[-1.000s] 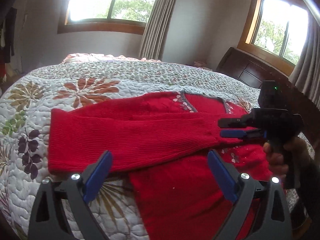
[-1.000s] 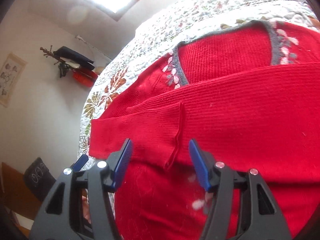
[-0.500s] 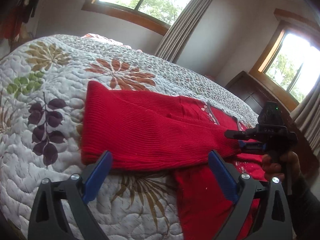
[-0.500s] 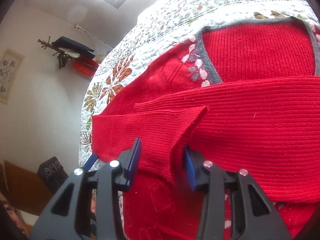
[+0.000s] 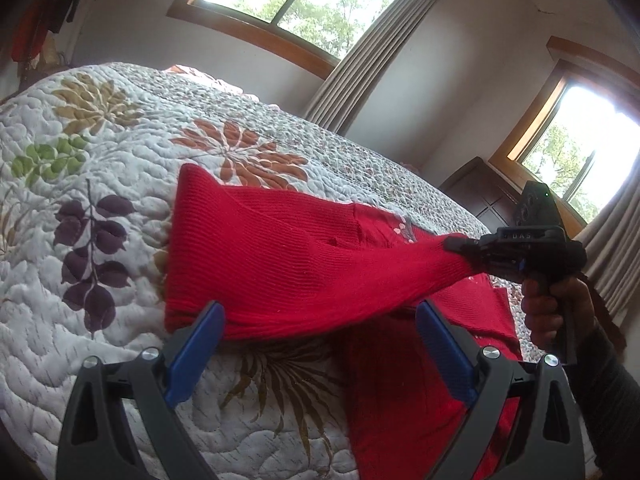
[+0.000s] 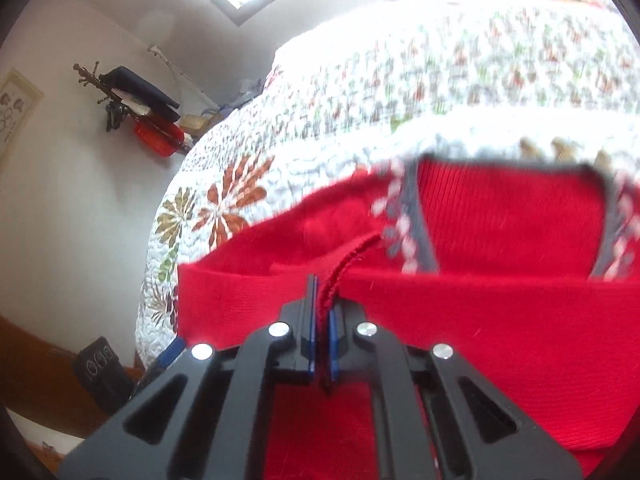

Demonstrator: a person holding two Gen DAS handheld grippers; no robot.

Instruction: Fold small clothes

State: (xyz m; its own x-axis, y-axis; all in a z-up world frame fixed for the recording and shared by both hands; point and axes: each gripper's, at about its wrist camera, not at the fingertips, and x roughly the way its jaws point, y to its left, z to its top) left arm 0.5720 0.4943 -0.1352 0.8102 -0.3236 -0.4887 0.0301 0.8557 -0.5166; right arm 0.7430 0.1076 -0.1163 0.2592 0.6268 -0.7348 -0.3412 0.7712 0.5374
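While the red ribbed knit sweater [image 5: 288, 264] lies on the floral quilted bed [image 5: 100, 168], its sleeve cuff is pinched in the right gripper [image 6: 322, 316], and the left gripper [image 5: 320, 344] hovers spread wide beside the sleeve fold.

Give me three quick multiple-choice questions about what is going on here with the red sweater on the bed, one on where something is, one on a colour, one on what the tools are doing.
1. Where does the red sweater lie?
A. on a flowered quilt
B. on a wooden floor
C. on a chair

2. What colour is the trim around the sweater's neckline?
A. yellow
B. grey
C. green

3. What is the right gripper doing?
A. hanging open
B. shut on the sleeve cuff
C. holding a hanger

Answers:
1 A, the quilt with its leaves and flowers spreads beneath it.
2 B, a grey band edges the neck.
3 B, its blue pads pinch the cuff, while the left gripper is open.
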